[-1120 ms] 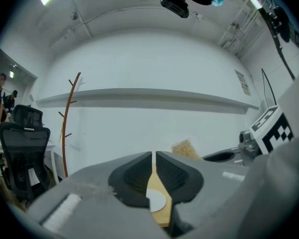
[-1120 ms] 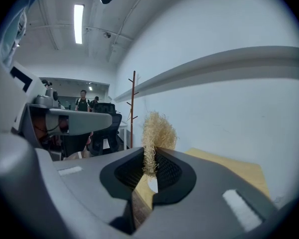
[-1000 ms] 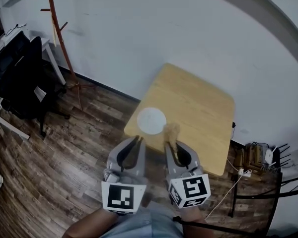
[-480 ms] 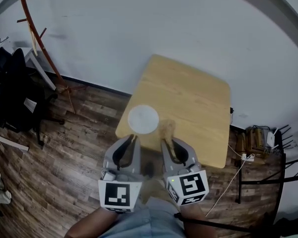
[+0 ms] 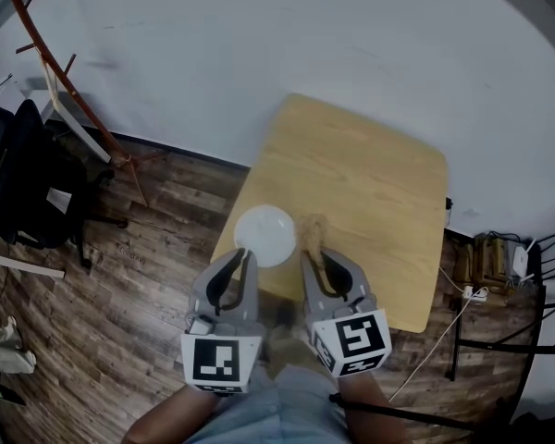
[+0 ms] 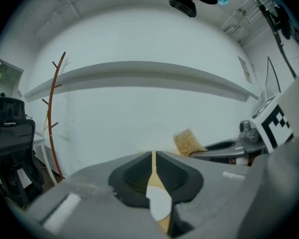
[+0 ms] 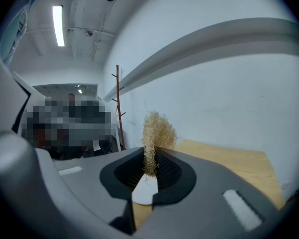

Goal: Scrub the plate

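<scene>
A round white plate (image 5: 265, 235) lies near the front left edge of a light wooden table (image 5: 370, 202). My left gripper (image 5: 245, 253) hovers just before the plate's near rim, shut with nothing between its jaws. In the left gripper view its tips (image 6: 153, 156) leave only a slit, through which the plate (image 6: 158, 203) shows below. My right gripper (image 5: 312, 250) is shut on a straw-coloured fibre scrubber (image 5: 312, 229), whose tuft (image 7: 157, 131) sticks up past the tips (image 7: 150, 156). The scrubber hangs just right of the plate.
A red-brown coat stand (image 5: 65, 91) and a black office chair (image 5: 23, 183) stand at the left on the wood floor. Cables and a power strip (image 5: 488, 271) lie right of the table, beside a black metal frame (image 5: 499, 350). A white wall backs the table.
Both grippers have drawn closer to the table, and their tips now reach the plate's near edge. The scrubber stays gripped in the right one.
</scene>
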A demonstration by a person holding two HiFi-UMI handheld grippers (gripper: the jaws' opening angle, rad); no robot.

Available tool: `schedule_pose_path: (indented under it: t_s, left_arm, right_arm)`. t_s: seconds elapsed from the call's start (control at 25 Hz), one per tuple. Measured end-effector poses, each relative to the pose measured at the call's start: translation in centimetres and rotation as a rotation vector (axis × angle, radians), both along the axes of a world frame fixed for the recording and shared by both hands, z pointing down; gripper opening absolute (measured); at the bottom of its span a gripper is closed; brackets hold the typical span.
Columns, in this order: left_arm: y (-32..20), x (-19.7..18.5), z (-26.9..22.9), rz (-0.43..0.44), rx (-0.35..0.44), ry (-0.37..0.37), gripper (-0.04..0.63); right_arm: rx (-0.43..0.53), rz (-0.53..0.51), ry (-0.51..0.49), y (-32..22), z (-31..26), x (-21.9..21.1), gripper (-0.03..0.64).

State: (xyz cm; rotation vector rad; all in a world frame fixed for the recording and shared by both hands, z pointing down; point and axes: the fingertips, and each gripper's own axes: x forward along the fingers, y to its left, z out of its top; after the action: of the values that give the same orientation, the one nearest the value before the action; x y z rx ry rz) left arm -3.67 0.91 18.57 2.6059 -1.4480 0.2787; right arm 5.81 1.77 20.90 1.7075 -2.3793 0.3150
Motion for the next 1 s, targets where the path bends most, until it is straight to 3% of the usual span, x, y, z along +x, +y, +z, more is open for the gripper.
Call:
schedule_pose_path:
  t_s: [0.28, 0.64, 1.0]
  left_arm:
    - [-3.8, 1.9, -0.3, -0.045, 0.016, -0.035, 0.048]
    - [-6.4, 2.5, -3.6, -0.101, 0.098, -0.054, 0.048]
    - [-8.5, 1.4, -4.7, -0.091, 0.136, -0.059, 0.048]
  right_arm:
    - [0.004, -0.069, -0.027, -3.9, 0.3, 0.9, 0.041]
    - [0.075, -0.15, -0.042, -7.2, -2.5, 0.9, 0.041]
    - [0.104, -0.146, -0.034, -9.5, -3.4, -0.1, 0.041]
